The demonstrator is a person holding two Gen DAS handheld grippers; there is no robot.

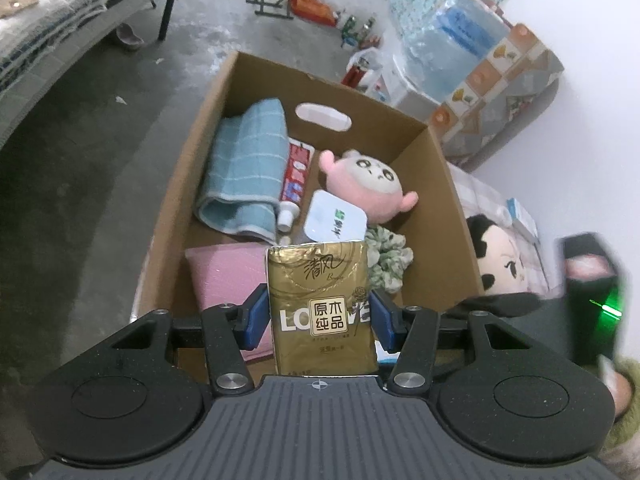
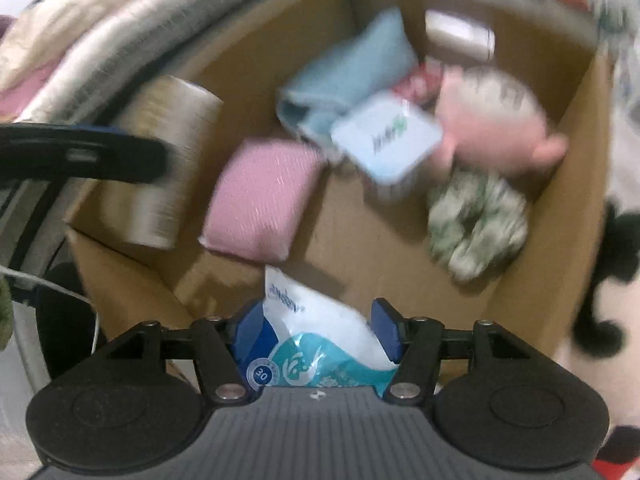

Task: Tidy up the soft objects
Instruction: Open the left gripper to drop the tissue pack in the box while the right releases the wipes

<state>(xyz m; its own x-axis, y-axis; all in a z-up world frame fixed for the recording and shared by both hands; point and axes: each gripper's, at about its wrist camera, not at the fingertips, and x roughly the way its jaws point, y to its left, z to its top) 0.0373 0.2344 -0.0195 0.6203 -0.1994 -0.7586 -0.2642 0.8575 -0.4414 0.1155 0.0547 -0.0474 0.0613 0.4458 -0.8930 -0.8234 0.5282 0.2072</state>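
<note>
Left wrist view looks down into a cardboard box (image 1: 436,184) standing on a grey concrete floor (image 1: 100,152), with a bed (image 1: 36,32) at the far left and wrapped bundles (image 1: 480,60) against the white wall. Inside the box lie a rolled blue towel (image 1: 244,172), a pink plush toy (image 1: 368,184), a folded pink cloth (image 1: 228,276), a white packet (image 1: 334,220) with green print, a green-patterned scrunchie (image 1: 388,260) and a red toothpaste tube (image 1: 294,180). Outside the box, just beside its right wall, rests a black-haired doll (image 1: 500,260). The left tongs (image 1: 320,316) are clamped on a gold tissue pack (image 1: 320,304), which stands upright between the 2 blue pads above the near end of the box. Right wrist view is blurred but shows the same box (image 2: 532,260) from its near edge, with the gold pack (image 2: 168,160) at the left. The right tongs (image 2: 316,328) hover over the near inside of the box; a white and teal wipes packet (image 2: 320,336) sits between the pads, the right pad stands clear of it, and the grip looks released.
</note>
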